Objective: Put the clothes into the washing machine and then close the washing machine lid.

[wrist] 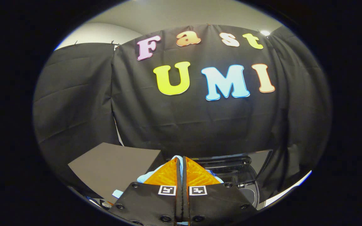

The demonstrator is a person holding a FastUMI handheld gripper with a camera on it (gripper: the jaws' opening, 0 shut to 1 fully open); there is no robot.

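Black cloth hangs behind everything. My gripper (181, 163) has its jaws pressed together on a light blue piece of clothes (146, 177) (soft, floppy, light), held by a bunched fold. It hangs near the washing machine (247, 179), whose lid is up.

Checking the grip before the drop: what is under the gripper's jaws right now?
Light blue clothing bulges out around the gripper, whose jaws are pressed nearly together on it. The washing machine's raised lid lies just beyond. The drum opening is hidden.
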